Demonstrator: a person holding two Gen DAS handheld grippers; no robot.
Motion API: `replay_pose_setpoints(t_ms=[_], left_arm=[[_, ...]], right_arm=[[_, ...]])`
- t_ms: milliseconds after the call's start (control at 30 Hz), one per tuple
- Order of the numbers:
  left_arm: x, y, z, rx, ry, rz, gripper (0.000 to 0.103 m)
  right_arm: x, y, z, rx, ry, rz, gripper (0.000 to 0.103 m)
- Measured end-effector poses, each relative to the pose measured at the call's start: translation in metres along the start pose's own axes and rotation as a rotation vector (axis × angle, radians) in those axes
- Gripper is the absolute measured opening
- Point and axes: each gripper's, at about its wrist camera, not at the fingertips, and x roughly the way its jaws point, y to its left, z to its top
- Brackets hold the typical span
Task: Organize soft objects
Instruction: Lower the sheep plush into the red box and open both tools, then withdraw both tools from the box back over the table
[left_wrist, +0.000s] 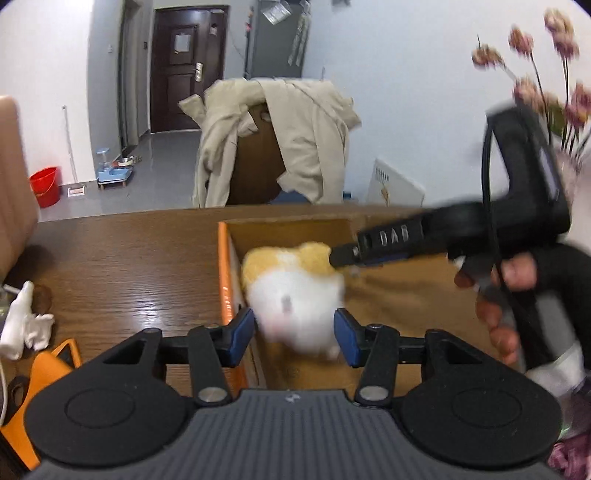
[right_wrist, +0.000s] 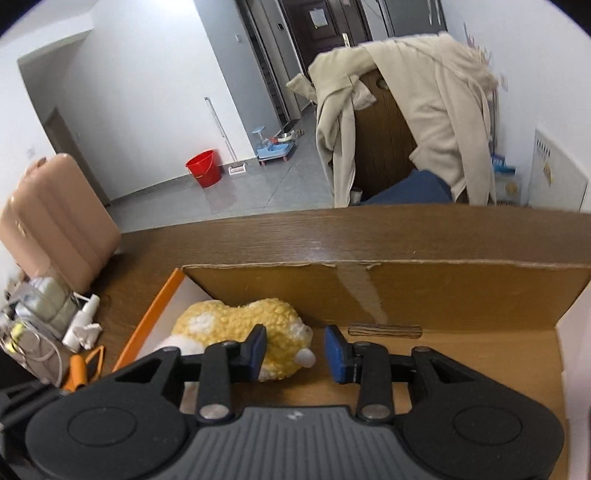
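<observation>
My left gripper (left_wrist: 294, 334) has its blue-padded fingers (left_wrist: 240, 334) clamped on the white, fluffy underside of a plush toy (left_wrist: 295, 295), a rounded thing with nubbly yellow fleece on top, held over the open cardboard box (left_wrist: 288, 230) with the orange edge. My right gripper (right_wrist: 295, 352) has its fingers (right_wrist: 334, 354) apart and closed on nothing, the toy's yellow back (right_wrist: 236, 317) lying just beyond its left finger inside the box. The box sits on a glossy wood-grain surface (left_wrist: 129, 258).
</observation>
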Motion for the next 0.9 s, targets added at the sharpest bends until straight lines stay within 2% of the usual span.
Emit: replay_pose_setpoints(t_ms=[100, 200, 267, 333, 400, 467, 533, 600, 667, 733, 900], left_arm=[[-0.022, 0.001, 0.005, -0.007, -0.047, 0.023, 0.051], [-0.047, -0.001, 0.012, -0.004, -0.075, 0.062, 0.053], [-0.068, -0.005, 0.016, -0.002, -0.104, 0.072, 0.06], [-0.088, -0.009, 0.018, 0.008, -0.136, 0.08, 0.065], [-0.111, -0.014, 0.02, 0.017, -0.171, 0.089, 0.067], [-0.132, -0.02, 0.02, 0.022, -0.198, 0.1, 0.072], [-0.152, -0.026, 0.017, 0.026, -0.228, 0.113, 0.076], [-0.176, -0.034, 0.009, 0.039, -0.261, 0.126, 0.083], [-0.195, -0.043, -0.001, 0.057, -0.289, 0.135, 0.089], [-0.211, -0.05, -0.011, 0.06, -0.303, 0.138, 0.09], [-0.25, -0.074, -0.055, 0.059, -0.364, 0.149, 0.099]], right_arm=[[-0.011, 0.0, 0.003, 0.006, -0.012, 0.023, 0.039], [-0.045, 0.001, 0.007, 0.011, -0.048, 0.04, 0.039], [-0.074, 0.002, 0.009, -0.005, -0.087, 0.05, 0.04], [-0.113, 0.003, 0.008, -0.031, -0.129, 0.051, 0.046], [-0.148, 0.003, 0.004, -0.059, -0.171, 0.044, 0.055], [-0.186, 0.001, -0.005, -0.094, -0.213, 0.028, 0.059], [-0.222, -0.002, -0.018, -0.138, -0.257, -0.004, 0.064], [-0.254, -0.007, -0.035, -0.171, -0.301, -0.047, 0.074], [-0.281, -0.013, -0.054, -0.202, -0.339, -0.093, 0.08], [-0.303, -0.017, -0.076, -0.213, -0.367, -0.136, 0.081], [-0.338, -0.015, -0.142, -0.224, -0.406, -0.098, 0.087]])
